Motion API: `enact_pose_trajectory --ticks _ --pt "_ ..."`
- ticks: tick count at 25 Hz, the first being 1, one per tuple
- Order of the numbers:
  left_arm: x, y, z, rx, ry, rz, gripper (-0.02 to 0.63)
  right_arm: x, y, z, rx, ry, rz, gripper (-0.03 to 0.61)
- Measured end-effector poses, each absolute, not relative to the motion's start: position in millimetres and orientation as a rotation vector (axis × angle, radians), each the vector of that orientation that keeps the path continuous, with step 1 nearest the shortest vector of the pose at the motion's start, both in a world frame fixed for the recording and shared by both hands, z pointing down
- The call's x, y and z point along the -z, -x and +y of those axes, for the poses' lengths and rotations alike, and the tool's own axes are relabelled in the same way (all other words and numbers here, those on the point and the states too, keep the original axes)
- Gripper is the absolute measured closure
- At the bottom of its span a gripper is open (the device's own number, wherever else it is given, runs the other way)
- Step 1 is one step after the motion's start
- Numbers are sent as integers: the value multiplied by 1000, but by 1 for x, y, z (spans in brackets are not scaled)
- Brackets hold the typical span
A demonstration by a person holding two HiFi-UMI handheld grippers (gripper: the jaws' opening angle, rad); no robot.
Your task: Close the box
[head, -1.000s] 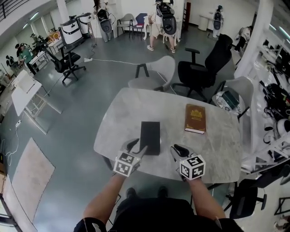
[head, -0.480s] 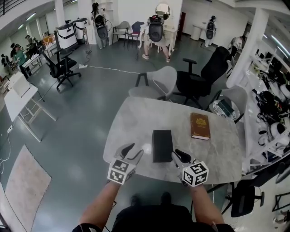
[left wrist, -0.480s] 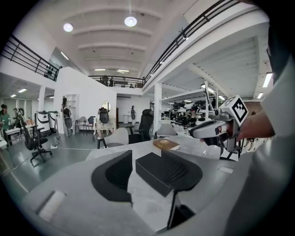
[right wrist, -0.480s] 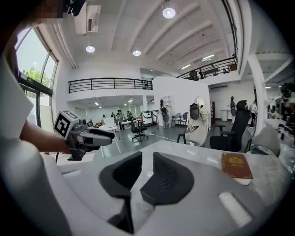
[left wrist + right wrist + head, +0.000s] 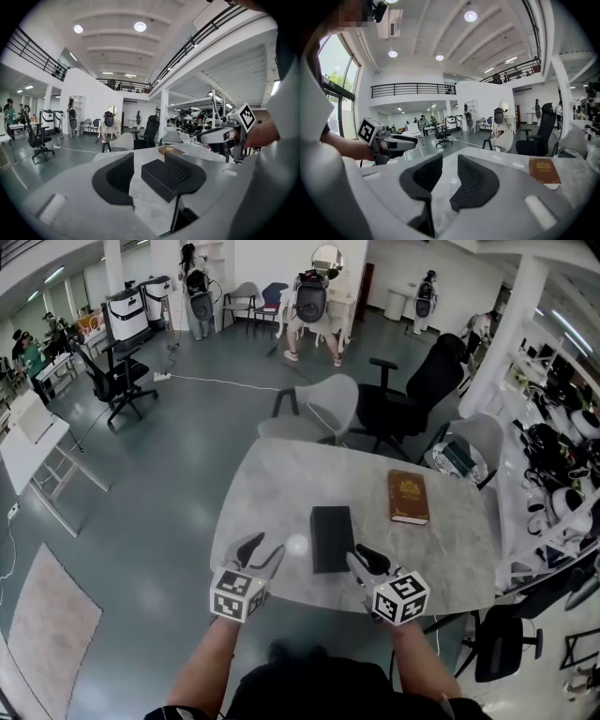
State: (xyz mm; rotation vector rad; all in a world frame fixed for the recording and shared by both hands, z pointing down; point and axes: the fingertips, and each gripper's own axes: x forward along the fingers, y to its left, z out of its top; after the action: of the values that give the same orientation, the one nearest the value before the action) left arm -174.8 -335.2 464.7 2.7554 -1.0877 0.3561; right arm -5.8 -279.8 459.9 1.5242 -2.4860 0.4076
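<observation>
Fingers (image 5: pixel 115 180): held spread on the left gripper (image 5: pixel 262 547), parted just a crack on the right gripper (image 5: pixel 361 559), pinching nothing. Flanked the black box (image 5: pixel 332 538) lying flat mid-frame on the table (image 5: pixel 272 484). Looked shut already, so reckoned no grip needed.

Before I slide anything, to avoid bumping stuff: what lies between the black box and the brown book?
Nothing: the head view shows only bare marble tabletop between the black box and the brown book.
</observation>
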Motion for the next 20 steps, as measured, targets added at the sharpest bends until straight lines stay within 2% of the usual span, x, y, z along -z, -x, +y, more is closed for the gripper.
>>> enact_pose_trajectory --ticks 4,12,16,20 --pt "-461 161 -333 -366 -2742 -1127 402 -452 -15 -280 -386 -1567 -2497 499" --pt "-442 126 -337 -315 -2757 -1123 399 -451 -47 -276 -389 -1610 -2494 502" --pt "-432 117 -338 -288 -2759 -1142 399 -438 -56 -275 -370 -1666 -2510 567" --pt "-433 113 -340 -272 -2756 -1153 399 -436 -67 -273 -358 -1685 -2522 575"
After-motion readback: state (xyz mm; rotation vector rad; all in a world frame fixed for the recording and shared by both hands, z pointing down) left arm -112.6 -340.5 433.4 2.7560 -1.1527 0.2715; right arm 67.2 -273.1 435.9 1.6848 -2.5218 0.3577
